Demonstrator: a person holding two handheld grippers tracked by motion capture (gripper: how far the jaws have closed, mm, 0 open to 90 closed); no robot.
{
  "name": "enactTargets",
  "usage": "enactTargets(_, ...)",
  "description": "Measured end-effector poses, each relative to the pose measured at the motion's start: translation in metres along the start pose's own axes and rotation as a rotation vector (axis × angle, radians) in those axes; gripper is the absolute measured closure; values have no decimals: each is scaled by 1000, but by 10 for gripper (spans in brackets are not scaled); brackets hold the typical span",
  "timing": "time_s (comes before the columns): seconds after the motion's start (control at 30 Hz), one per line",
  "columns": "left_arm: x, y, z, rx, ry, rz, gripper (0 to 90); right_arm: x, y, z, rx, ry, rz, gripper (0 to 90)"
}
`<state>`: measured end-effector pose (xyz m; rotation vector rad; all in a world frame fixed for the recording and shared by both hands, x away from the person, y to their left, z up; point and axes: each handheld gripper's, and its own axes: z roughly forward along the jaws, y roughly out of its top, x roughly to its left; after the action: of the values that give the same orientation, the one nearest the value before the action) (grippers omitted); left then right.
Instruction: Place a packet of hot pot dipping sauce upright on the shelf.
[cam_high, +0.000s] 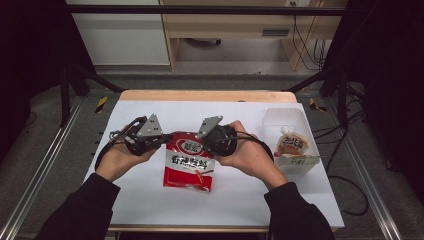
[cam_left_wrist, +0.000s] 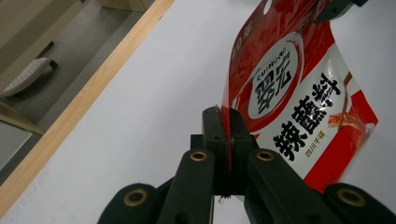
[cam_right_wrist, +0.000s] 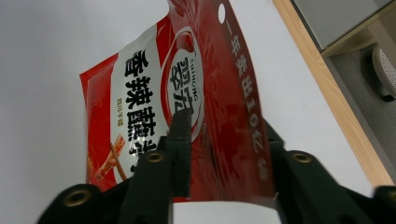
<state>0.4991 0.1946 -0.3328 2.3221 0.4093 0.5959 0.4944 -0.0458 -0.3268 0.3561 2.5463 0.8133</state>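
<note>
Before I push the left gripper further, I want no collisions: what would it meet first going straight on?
Probably the right gripper. The left gripper, shut on the packet's top edge, points across that edge at it. Depth is hard to judge.

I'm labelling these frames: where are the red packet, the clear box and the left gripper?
red packet (cam_high: 189, 165), high view, printed front.
clear box (cam_high: 284, 115), high view, far wall.
left gripper (cam_left_wrist: 229, 135), left gripper view, between fingertips.

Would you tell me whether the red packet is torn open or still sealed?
Sealed, it seems: the red packet shows an unbroken top edge between both grippers.
</note>
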Motion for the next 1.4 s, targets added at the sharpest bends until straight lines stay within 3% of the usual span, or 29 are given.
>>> enactTargets(0.2, -4, 5, -2, 0, 10, 25, 900, -2, 12, 1, 41, 15, -28, 569)
enactTargets(0.33, -4, 6, -3, -3, 12, 30, 900, -1, 17, 5, 89, 26, -54, 572)
enactTargets(0.47, -4, 6, -3, -6, 8, 27, 900, -1, 17, 8, 111, 51, -50, 596)
enactTargets(0.73, -4, 6, -3, -8, -5, 17, 900, -2, 13, 9, 122, 55, -33, 837)
enactTargets(0.9, -4, 4, -3, -28, -3, 2, 893, -1, 11, 10, 126, 57, -16, 895)
enactTargets(1.0, -4, 0, -2, -48, 7, -30, 784, -3, 11, 9, 118, 65, -16, 898)
enactTargets(1.13, -5, -10, -1, -79, 41, -93, 446, -5, 10, 7, 105, 78, -1, 900)
enactTargets(1.2, -6, -17, 0, -83, 33, -105, 365, -7, 10, 5, 96, 84, 4, 900)
enactTargets(1.4, -12, -42, 2, -100, 21, -201, 198, -11, 10, -3, 81, 104, 22, 900)
